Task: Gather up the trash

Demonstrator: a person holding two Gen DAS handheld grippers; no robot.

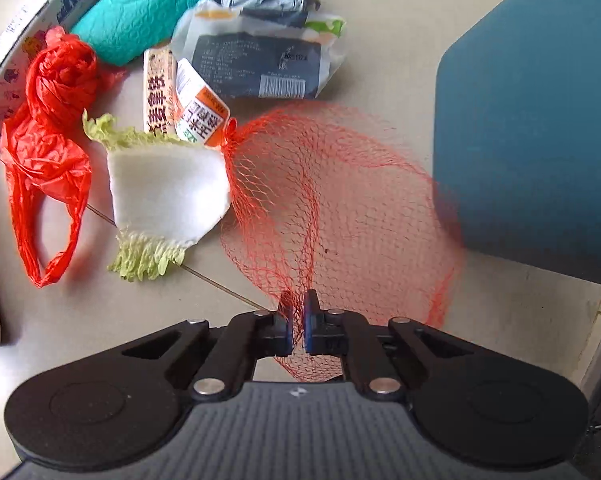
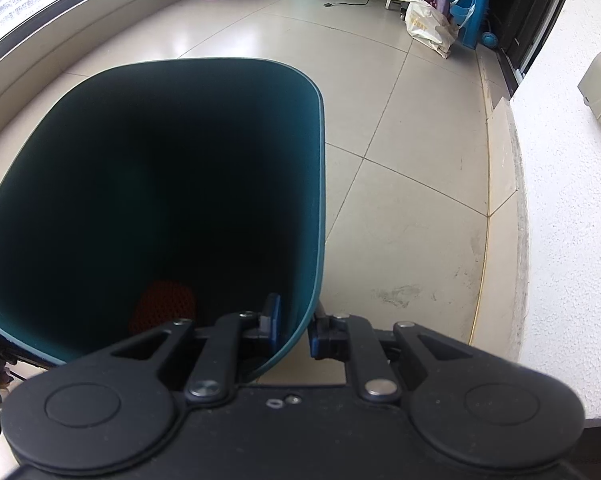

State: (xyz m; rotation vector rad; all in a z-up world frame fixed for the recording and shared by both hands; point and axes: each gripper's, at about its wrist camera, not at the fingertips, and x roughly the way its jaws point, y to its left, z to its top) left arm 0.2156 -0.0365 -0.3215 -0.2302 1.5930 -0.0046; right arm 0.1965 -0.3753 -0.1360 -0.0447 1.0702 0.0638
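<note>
- The left gripper (image 1: 297, 322) points down at the floor (image 1: 380, 40). Its jaws are nearly together, pinching a fold of the red mesh bag (image 1: 332, 200) at the bag's near edge.
- The mesh bag spreads away from the gripper toward the far side. Its tied, labelled neck lies far-left, beside the cabbage piece (image 1: 164, 196).
- The teal bin (image 1: 540, 140) stands immediately right of the mesh bag and touches its right edge. Judged, the carry goes rightward and over the bin's rim.
- The right gripper (image 2: 294, 330) is clamped narrowly on the bin's near rim (image 2: 296, 340), one finger inside the wall and one outside.
- A red item (image 2: 162, 306) is dimly visible at the bin's bottom.
- Remaining trash lies left and far of the left gripper: red plastic bag (image 1: 48, 152), dark wrapper (image 1: 256, 64), teal cloth (image 1: 140, 12).
- The left hand is the nearer to all of it.
</note>
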